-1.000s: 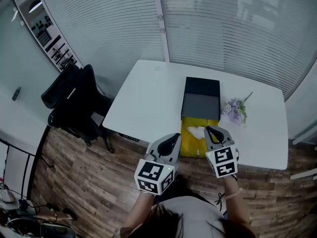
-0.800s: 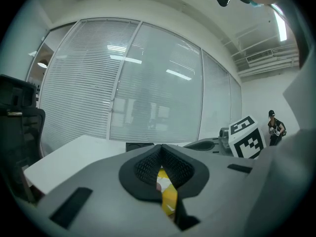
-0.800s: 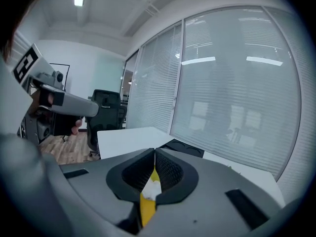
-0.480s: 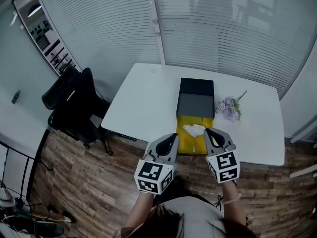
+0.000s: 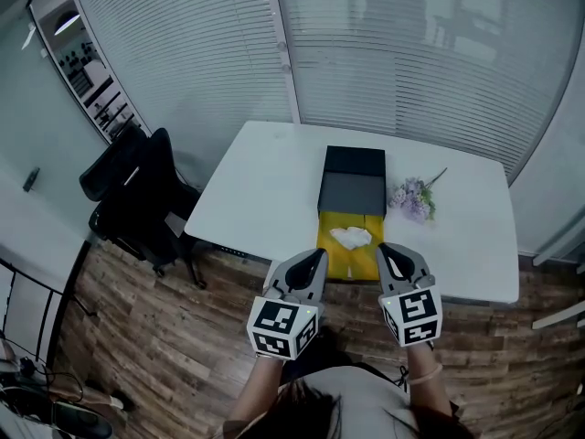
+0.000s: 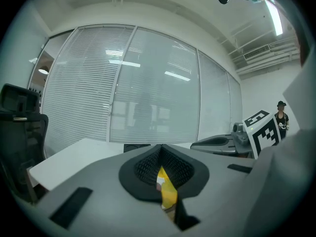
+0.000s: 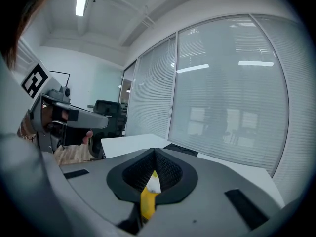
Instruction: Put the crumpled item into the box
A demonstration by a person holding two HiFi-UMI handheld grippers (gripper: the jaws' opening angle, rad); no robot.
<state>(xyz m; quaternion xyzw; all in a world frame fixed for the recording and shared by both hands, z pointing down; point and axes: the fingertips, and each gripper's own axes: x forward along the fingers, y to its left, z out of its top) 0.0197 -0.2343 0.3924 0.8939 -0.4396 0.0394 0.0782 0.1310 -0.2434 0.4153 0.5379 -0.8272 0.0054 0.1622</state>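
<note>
The left gripper point(image 5: 315, 259) and right gripper point(image 5: 390, 257) have drawn back past the table's point(image 5: 265, 181) near edge, each seemingly closed on nothing. The crumpled paper point(image 5: 350, 237) stays on the yellow sheet point(image 5: 329, 259) at that edge, just short of the open box point(image 5: 350, 193), so the pickup is not begun.

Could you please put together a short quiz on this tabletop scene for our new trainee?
1. True or false: the crumpled white item already lies inside the dark box.
2. In the head view, where do the purple flowers lie relative to the box? A to its left; B to its right; C inside it.
3. Fill in: the left gripper and the right gripper both have their jaws ____.
Key: 1 false, it lies on the yellow sheet; 2 B; 3 shut, on nothing.
</note>
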